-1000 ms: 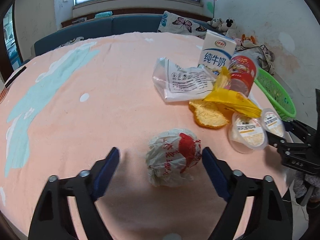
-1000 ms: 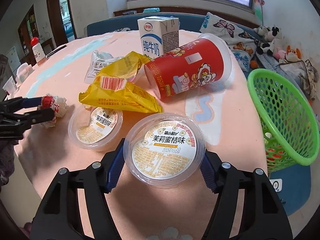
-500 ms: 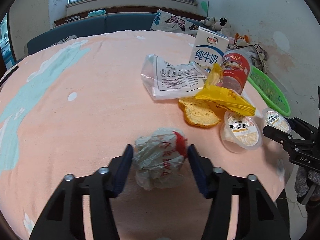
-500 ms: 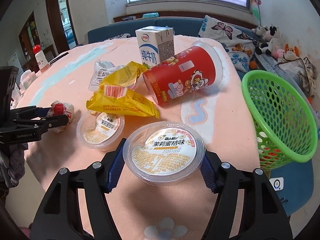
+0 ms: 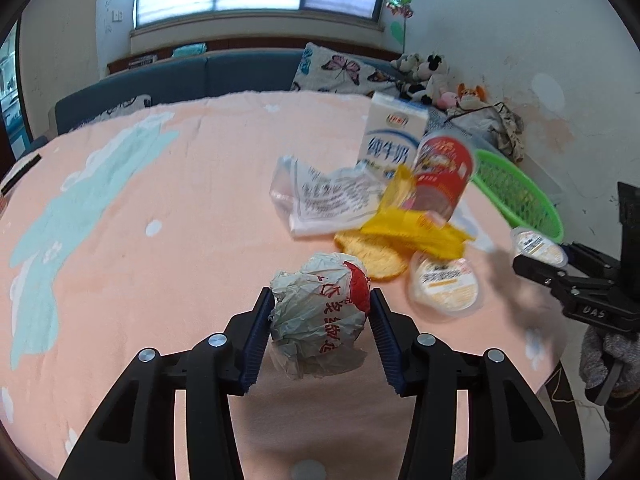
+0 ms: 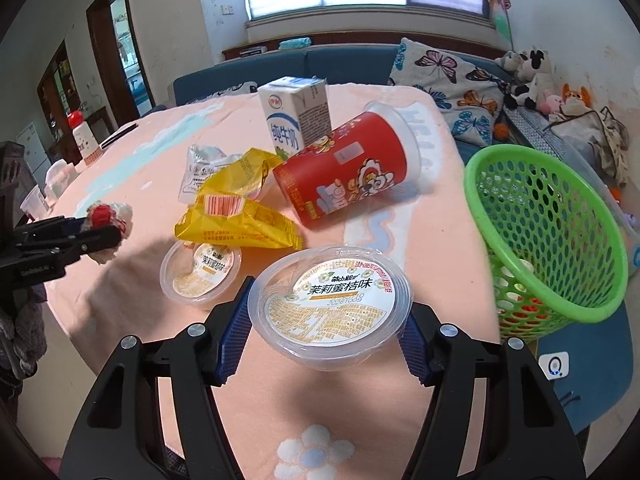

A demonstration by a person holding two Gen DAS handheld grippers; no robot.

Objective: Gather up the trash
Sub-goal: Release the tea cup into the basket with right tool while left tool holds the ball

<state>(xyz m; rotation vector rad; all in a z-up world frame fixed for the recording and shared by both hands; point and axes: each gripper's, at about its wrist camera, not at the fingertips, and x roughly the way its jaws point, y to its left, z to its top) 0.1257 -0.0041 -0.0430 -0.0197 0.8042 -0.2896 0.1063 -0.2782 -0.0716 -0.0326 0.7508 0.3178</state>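
- Crumpled paper ball [image 5: 320, 314], low centre of the left wrist view, clamped between the blue pads of the left gripper [image 5: 319, 334]; roughly round, no clear long axis, red print turned to the upper right.
- Clear jelly cup [image 6: 330, 304], low centre of the right wrist view, squeezed in the right gripper [image 6: 326, 338]; apparently lifted off the pink cloth, label facing up, short axis near upright, slightly tilted.
- Step in hand, as a judgement: both pieces grasped, transport not yet done.
- Next: carry to the green basket [image 6: 600, 308] at the right edge, then release above its opening.
- Remaining at centre: second jelly cup [image 6: 200, 274], yellow wrapper [image 6: 236, 220], red cup [image 6: 344, 172] lying on its side, milk carton [image 6: 294, 114] upright.
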